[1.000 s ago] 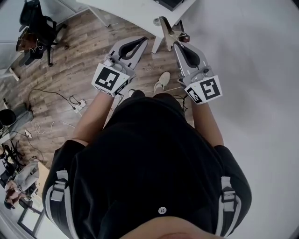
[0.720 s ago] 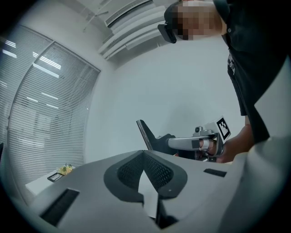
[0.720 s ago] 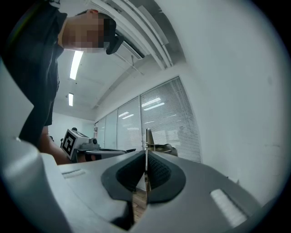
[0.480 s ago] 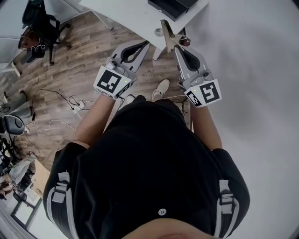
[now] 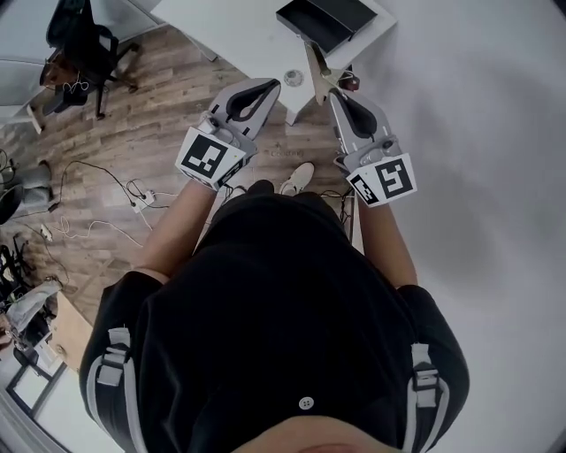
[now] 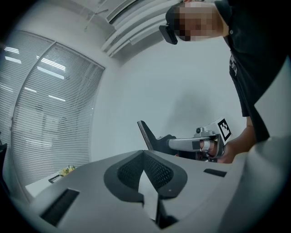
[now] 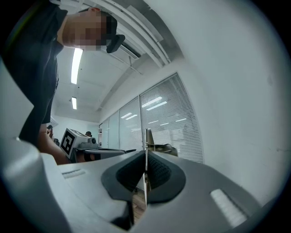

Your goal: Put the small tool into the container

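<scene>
Right gripper (image 5: pixel 340 95) clamped on small tool (image 5: pixel 316 69), thin blade sticking out toward top centre of frame. Left gripper (image 5: pixel 263 87) closed on nothing, near it at left. Black container (image 5: pixel 329 19) on white table (image 5: pixel 239 35), top centre, just above tool tip in frame.

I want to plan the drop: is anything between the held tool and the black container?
Nothing visible. The right gripper holds the small tool; only bare table lies before the container. A small round object sits aside, to the left.
</scene>
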`<state>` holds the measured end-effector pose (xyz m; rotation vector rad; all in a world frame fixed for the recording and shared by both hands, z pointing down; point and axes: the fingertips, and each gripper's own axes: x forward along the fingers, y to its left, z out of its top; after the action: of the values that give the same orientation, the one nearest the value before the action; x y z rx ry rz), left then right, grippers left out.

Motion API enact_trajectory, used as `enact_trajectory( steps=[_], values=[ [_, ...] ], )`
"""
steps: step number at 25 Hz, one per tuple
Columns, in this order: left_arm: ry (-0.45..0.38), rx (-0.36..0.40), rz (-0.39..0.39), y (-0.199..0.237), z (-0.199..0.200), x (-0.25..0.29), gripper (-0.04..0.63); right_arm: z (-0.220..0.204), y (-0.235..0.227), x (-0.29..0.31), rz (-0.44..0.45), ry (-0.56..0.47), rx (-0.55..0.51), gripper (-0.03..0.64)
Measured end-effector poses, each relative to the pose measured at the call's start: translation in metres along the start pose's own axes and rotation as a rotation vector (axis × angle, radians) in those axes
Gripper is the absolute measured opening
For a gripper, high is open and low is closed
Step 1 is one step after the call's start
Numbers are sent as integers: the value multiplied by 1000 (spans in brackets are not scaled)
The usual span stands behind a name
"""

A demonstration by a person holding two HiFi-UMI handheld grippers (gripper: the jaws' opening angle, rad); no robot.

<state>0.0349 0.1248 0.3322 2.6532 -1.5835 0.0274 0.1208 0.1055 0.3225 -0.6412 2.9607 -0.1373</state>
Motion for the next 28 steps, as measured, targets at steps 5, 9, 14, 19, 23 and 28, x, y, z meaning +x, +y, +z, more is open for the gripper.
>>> enact_trajectory(
  steps=[5, 9, 14, 19, 23, 28],
  values=[
    [3, 22, 29, -5, 2, 21, 8, 1, -22, -2, 32, 1, 0, 12],
    [-3, 29, 54, -7, 8, 33, 8, 0, -40, -3, 40, -3, 26, 12],
    [7, 45, 73, 1, 7, 38, 8, -2, -50, -4, 37, 5, 32, 12],
    [22, 34, 82, 25, 4, 45, 8, -7, -58, 14, 25, 26, 20, 12],
    [9, 30, 45, 46, -3, 56, 8, -16, -66, 29, -4, 40, 7, 12],
    [-8, 20, -15, 94, -10, 76, 8, -25, -83, 71, -63, 56, 1, 12]
  ],
)
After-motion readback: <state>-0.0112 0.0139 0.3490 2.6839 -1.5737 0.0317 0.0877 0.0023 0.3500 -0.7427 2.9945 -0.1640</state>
